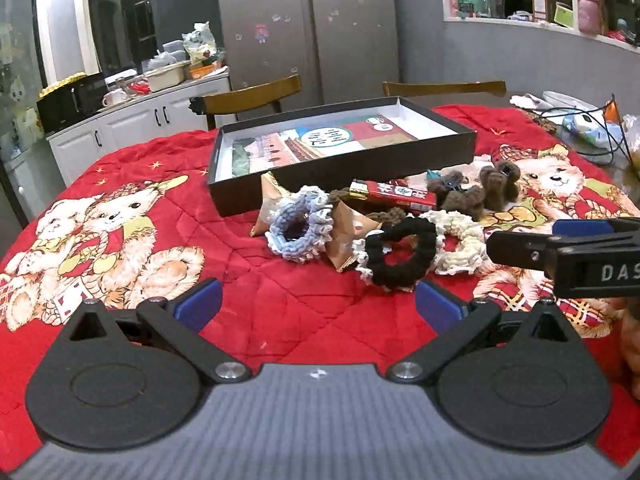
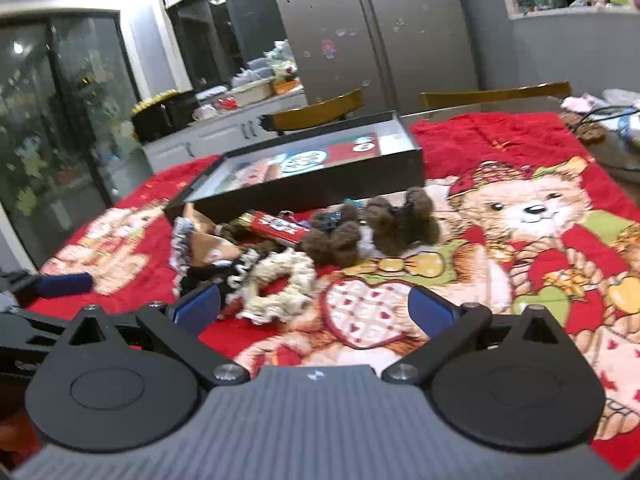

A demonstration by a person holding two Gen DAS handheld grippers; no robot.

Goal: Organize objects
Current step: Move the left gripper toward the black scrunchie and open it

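Left wrist view: the left hand-held gripper (image 1: 318, 304) stands wide with nothing between its blue pads, over bare red blanket (image 1: 248, 280) that gives free room ahead. Beyond it lies the pile of scrunchies: blue (image 1: 298, 226), black (image 1: 404, 254), cream (image 1: 460, 246). The open black box (image 1: 344, 160) sits just behind them.

Right wrist view: the right hand-held gripper (image 2: 314, 310) is wide and holds nothing. The cream scrunchie (image 2: 280, 286) lies just ahead, left of centre, and the box (image 2: 304, 188) is behind the pile.

White letters "DAS" (cut off at the edge) on right tongs (image 1: 520, 246).
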